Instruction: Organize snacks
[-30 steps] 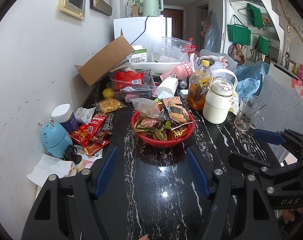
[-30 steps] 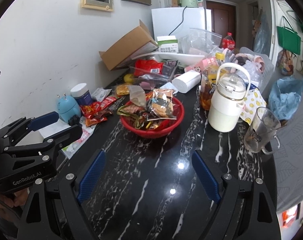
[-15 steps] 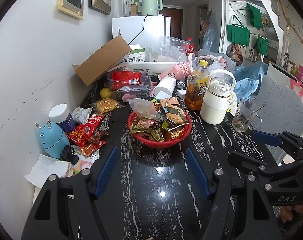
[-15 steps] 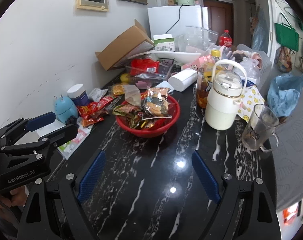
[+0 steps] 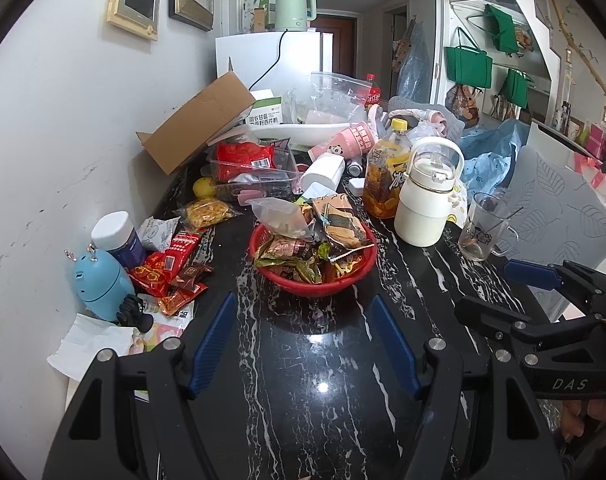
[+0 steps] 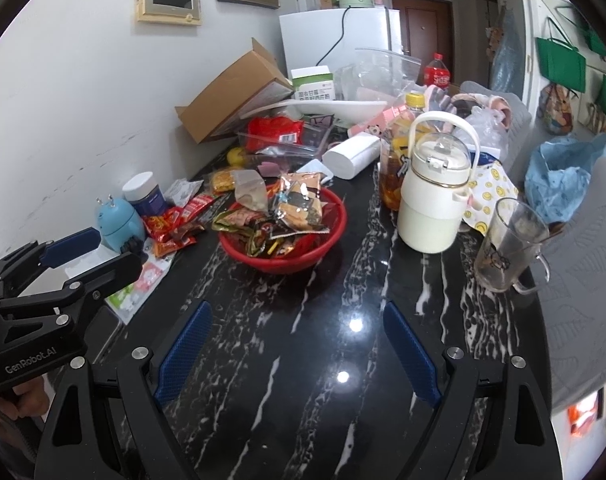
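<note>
On the black, white-veined stone counter (image 5: 303,360), a shallow red plastic bowl (image 5: 315,280) heaped with foil and plastic snack packets (image 5: 323,236) is seen at mid-counter, ahead of both grippers. Loose red and orange snack sachets (image 5: 171,264) lie scattered just left of the bowl, near the white wall, beside a small pale-blue rounded gadget (image 5: 99,284) and a dark-blue jar with a white cap (image 5: 115,236). A clear bag of yellow crisps (image 5: 207,212) lies behind the sachets. Right of the bowl stand a cream-white insulated jug with a loop handle (image 5: 427,200), an amber drink bottle with a yellow cap (image 5: 387,176) touching or just behind it, and a clear glass mug (image 5: 479,228) near the counter edge. Further back, a clear plastic box holding a red packet (image 5: 247,164) and a tipped brown cardboard box (image 5: 199,124) are noted; contents behind these are too cluttered to be resolved.

The left gripper (image 5: 303,340) is held above bare counter, short of the bowl, its blue-padded fingers (image 5: 213,340) parted with nothing between them. The right gripper (image 6: 299,356) is likewise held over bare counter, its fingers (image 6: 411,352) spread wider and empty. Each gripper is visible at the edge of the other's view, side by side and apart.
</note>
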`<state>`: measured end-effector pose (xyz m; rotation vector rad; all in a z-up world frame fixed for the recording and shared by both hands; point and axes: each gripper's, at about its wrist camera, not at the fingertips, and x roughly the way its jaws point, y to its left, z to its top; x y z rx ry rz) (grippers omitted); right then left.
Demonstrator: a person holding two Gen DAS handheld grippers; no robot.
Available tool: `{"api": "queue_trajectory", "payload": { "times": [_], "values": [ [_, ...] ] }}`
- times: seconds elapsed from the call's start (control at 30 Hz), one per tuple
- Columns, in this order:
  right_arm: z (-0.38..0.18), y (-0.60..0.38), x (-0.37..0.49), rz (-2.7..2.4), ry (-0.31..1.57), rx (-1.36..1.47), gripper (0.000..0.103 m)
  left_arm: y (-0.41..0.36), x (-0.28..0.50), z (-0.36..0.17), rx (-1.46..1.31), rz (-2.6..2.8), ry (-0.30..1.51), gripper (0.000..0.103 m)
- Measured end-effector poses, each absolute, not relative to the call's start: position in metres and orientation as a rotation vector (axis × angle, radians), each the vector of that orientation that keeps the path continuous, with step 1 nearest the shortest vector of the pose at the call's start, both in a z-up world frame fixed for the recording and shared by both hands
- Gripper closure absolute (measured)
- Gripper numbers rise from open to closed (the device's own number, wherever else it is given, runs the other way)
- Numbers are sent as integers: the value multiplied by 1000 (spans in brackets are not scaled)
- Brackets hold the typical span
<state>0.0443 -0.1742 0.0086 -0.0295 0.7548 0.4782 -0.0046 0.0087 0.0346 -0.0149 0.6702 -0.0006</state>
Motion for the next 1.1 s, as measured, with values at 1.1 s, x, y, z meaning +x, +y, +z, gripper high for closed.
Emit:
{"api": "queue_trajectory", "payload": {
  "times": [1.1],
  "values": [
    [3,-179,45,451,765,-31,15,3,-1,26,3,-5,699,34]
  ]
}}
